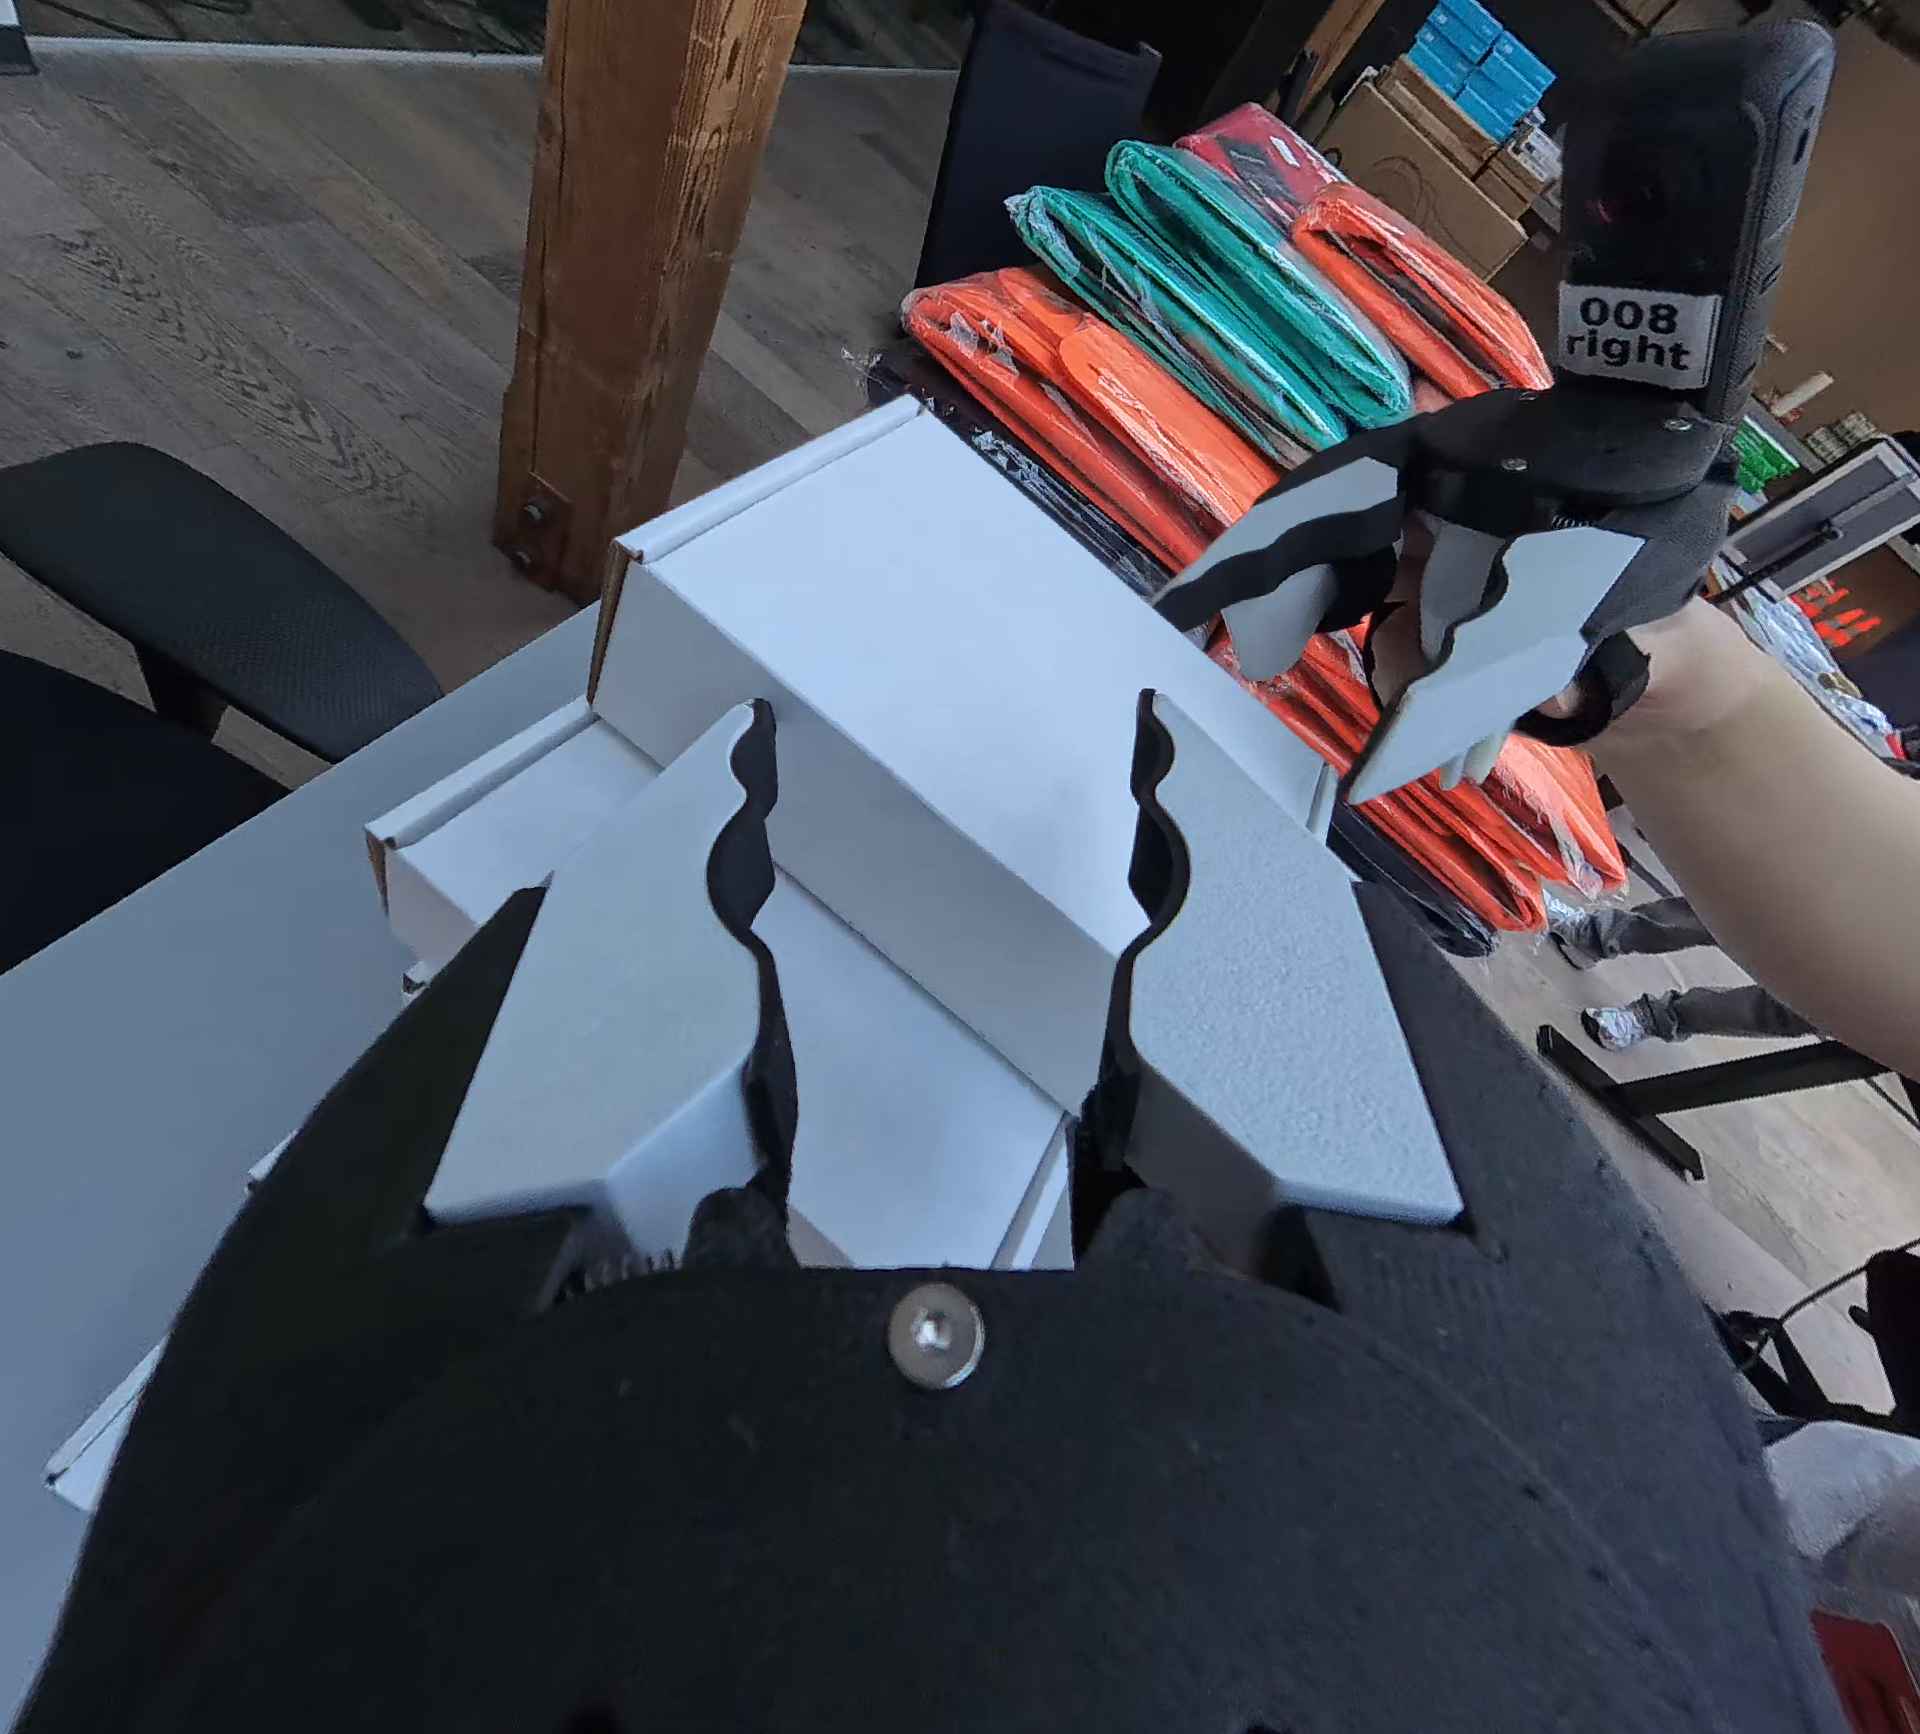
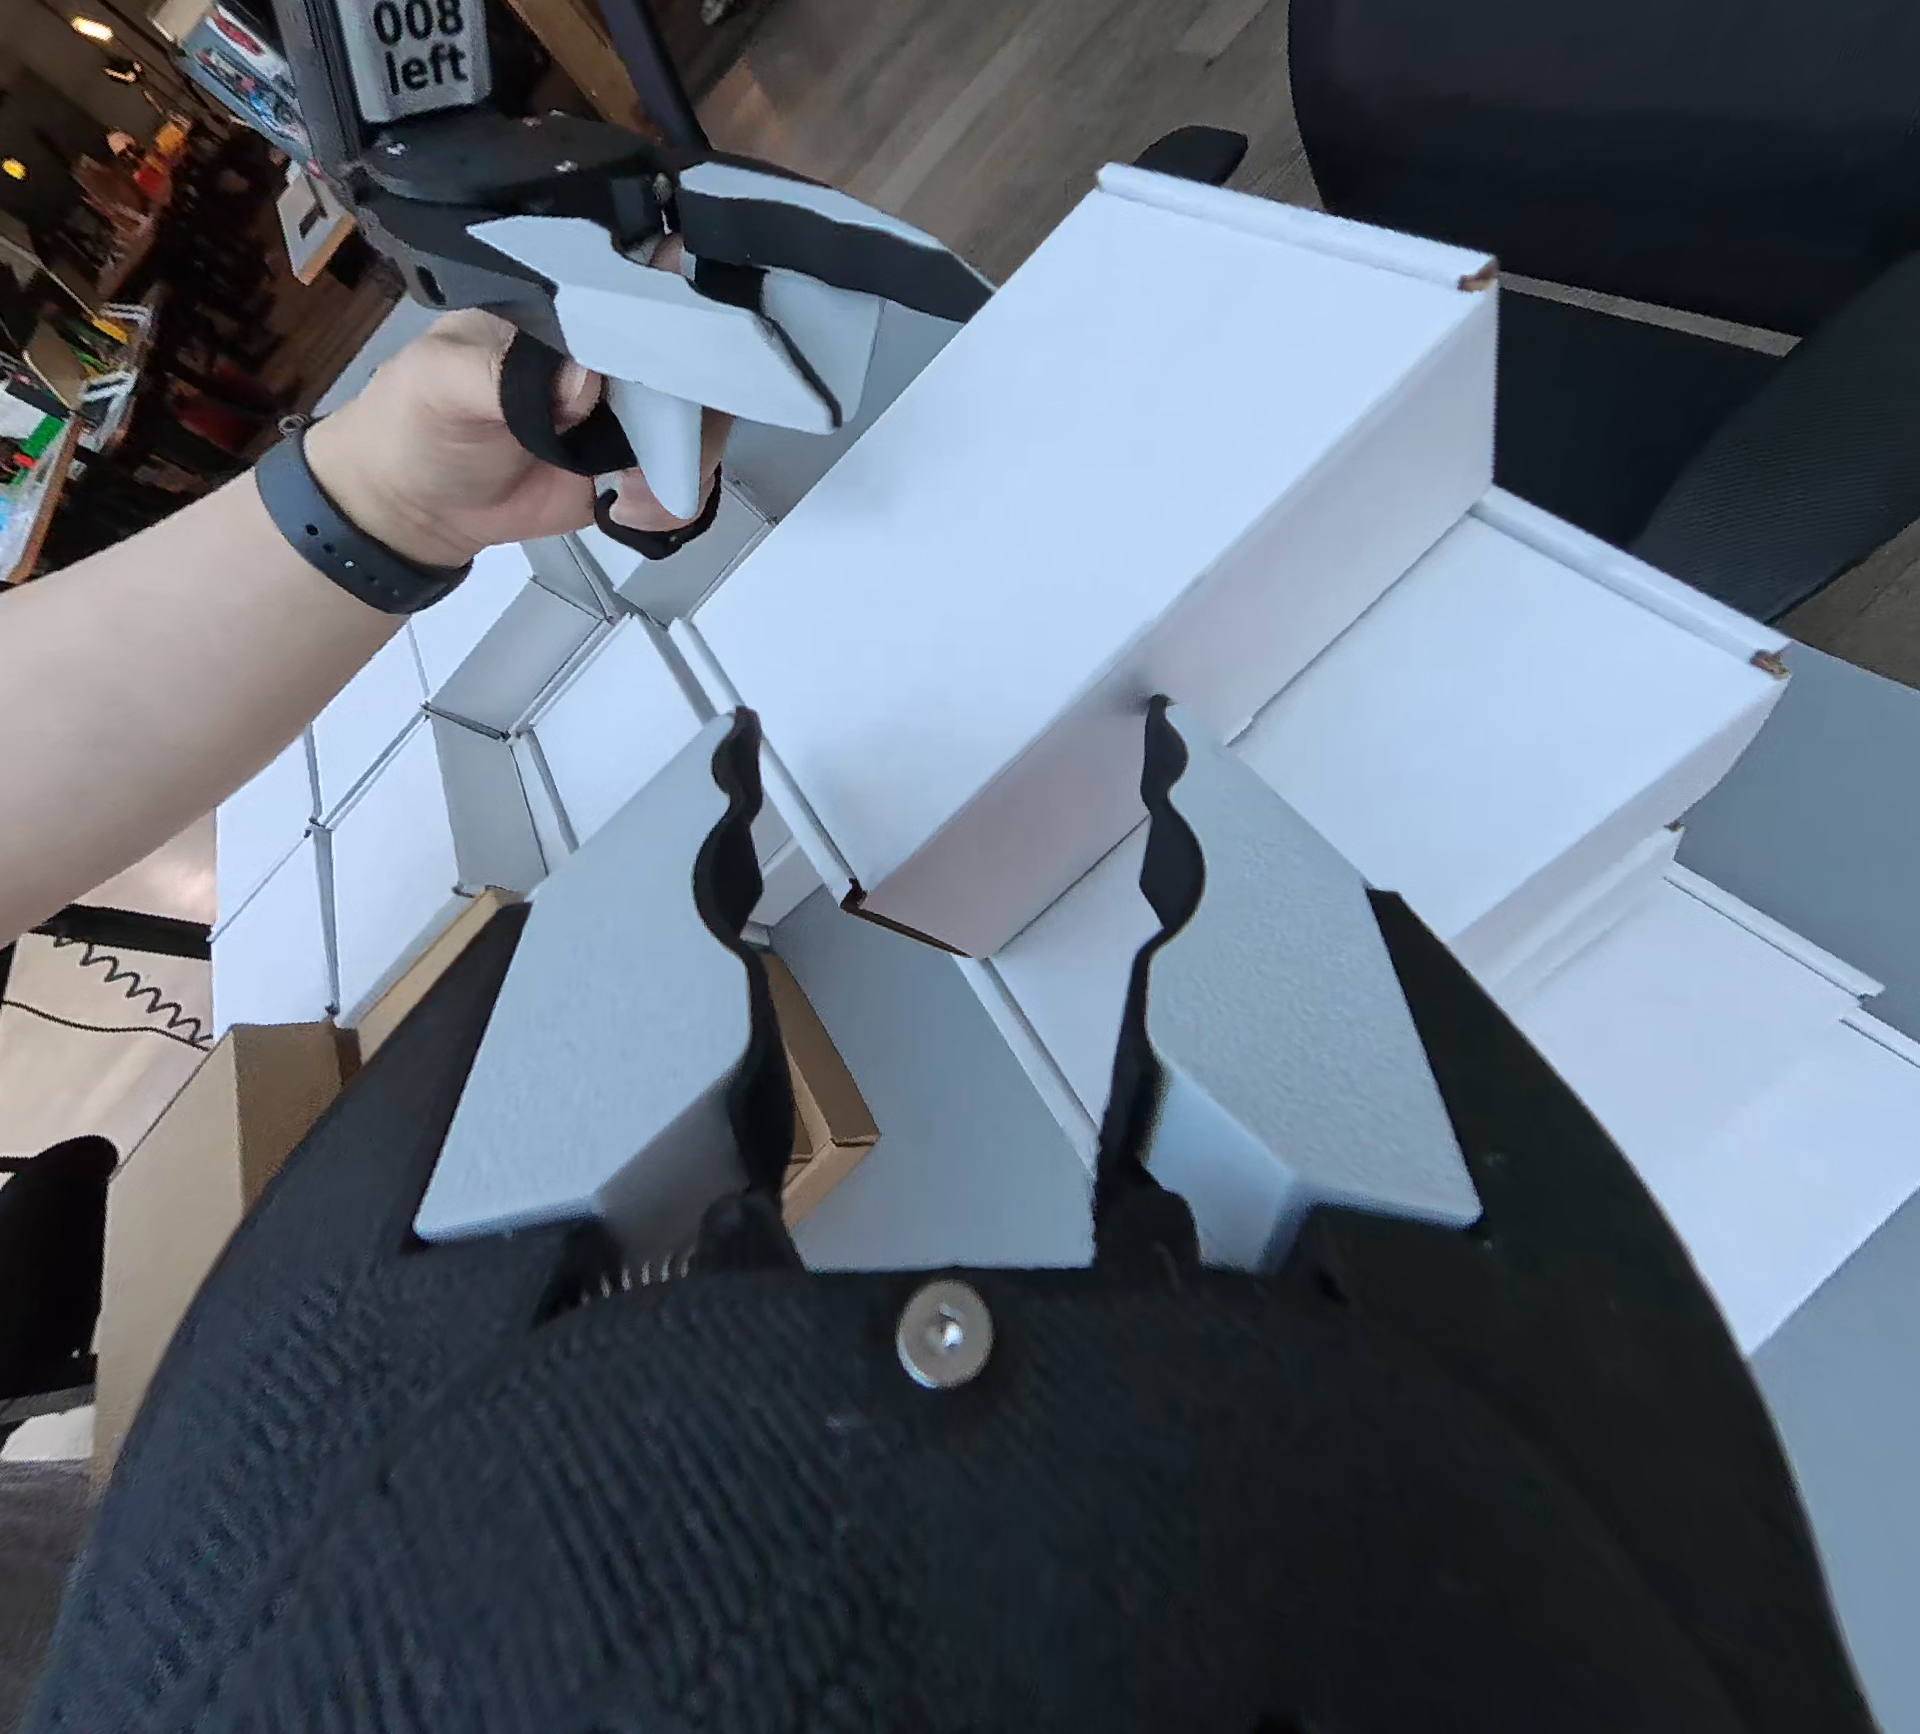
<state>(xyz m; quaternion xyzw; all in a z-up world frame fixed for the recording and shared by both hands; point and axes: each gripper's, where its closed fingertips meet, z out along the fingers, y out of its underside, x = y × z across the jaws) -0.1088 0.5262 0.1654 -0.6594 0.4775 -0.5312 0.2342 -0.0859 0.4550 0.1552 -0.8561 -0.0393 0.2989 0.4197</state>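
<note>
Black office chair point(image 1: 197, 583) far left, wooden post point(image 1: 665, 157) behind. Left gripper point(image 1: 956, 718) jaws spread wide, hovering over top white box point(image 1: 935, 645), gripping nothing. That box sits skewed on stack of white boxes point(image 2: 1507, 697). Right gripper point(image 1: 1320, 718) also spread, empty, beside orange and teal folded packs point(image 1: 1174, 354).

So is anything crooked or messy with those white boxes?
Yes. The top white box sits askew, turned at an angle across the white boxes beneath, with one corner poking out past them. Nothing looks torn or spilled. Both the left tongs and right tongs hang open near it, not gripping.
</note>
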